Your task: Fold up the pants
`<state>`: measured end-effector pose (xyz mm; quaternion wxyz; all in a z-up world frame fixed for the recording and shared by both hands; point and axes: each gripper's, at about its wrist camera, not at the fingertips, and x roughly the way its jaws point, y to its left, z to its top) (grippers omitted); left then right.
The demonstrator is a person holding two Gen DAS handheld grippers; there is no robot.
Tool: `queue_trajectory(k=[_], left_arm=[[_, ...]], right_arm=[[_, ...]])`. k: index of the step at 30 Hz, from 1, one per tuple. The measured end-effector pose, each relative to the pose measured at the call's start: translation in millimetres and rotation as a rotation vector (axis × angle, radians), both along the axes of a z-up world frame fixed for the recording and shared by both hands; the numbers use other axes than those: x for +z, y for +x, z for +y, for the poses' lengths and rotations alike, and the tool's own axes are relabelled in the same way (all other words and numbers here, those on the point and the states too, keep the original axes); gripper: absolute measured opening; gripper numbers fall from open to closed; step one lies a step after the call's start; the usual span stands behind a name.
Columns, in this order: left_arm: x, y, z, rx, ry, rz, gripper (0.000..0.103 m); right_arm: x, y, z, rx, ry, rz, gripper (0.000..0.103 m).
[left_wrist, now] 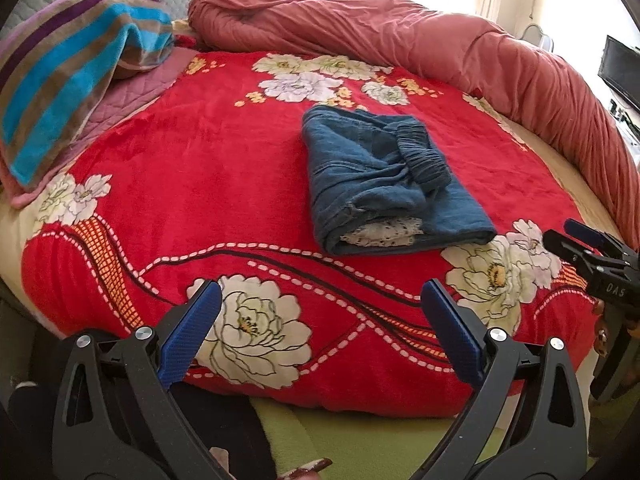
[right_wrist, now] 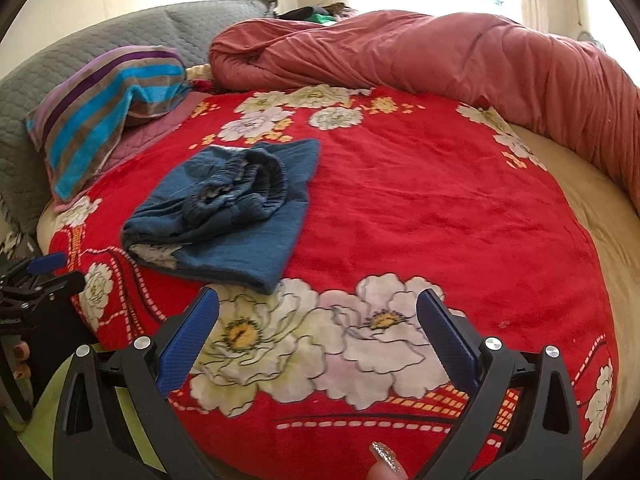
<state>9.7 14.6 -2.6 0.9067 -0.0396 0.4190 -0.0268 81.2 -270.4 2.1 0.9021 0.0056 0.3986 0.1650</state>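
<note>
The blue pants (left_wrist: pixel 384 176) lie folded into a compact bundle on the red floral blanket (left_wrist: pixel 208 168), elastic waistband bunched on top, patterned lining showing at the near end. They also show in the right wrist view (right_wrist: pixel 232 208), left of centre. My left gripper (left_wrist: pixel 320 292) is open and empty, above the blanket's near edge, short of the pants. My right gripper (right_wrist: pixel 318 300) is open and empty, just right of and nearer than the pants. It shows at the right edge of the left wrist view (left_wrist: pixel 560 234); the left gripper shows at the left edge of the right wrist view (right_wrist: pixel 60 270).
A rolled pink-red duvet (left_wrist: pixel 440 44) curves along the far and right side of the round bed. A striped towel (left_wrist: pixel 68 76) covers a pillow at the far left, against a grey quilted headboard (right_wrist: pixel 60 68). A green mat (left_wrist: pixel 360 440) lies below the bed's near edge.
</note>
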Motion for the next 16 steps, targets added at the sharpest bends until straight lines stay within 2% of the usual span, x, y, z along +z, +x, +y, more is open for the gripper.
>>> queue_trajectory(k=[3, 8, 12, 16], left_arm=[[-2, 8, 15, 0.063, -0.001, 0.010, 0.093], [-1, 33, 71, 0.215, -0.039, 0.020, 0.093], [-5, 65, 120, 0.355, -0.040, 0.056, 0.093], [-18, 116, 188, 0.546, 0.026, 0.107, 0.093]], right_arm=[[-4, 7, -11, -0.047, 0.004, 0.011, 0.098], [-11, 23, -50, -0.182, 0.005, 0.018, 0.098], [-17, 46, -101, -0.329, -0.007, 0.018, 0.098], [-24, 76, -174, -0.542, -0.048, 0.033, 0.098]])
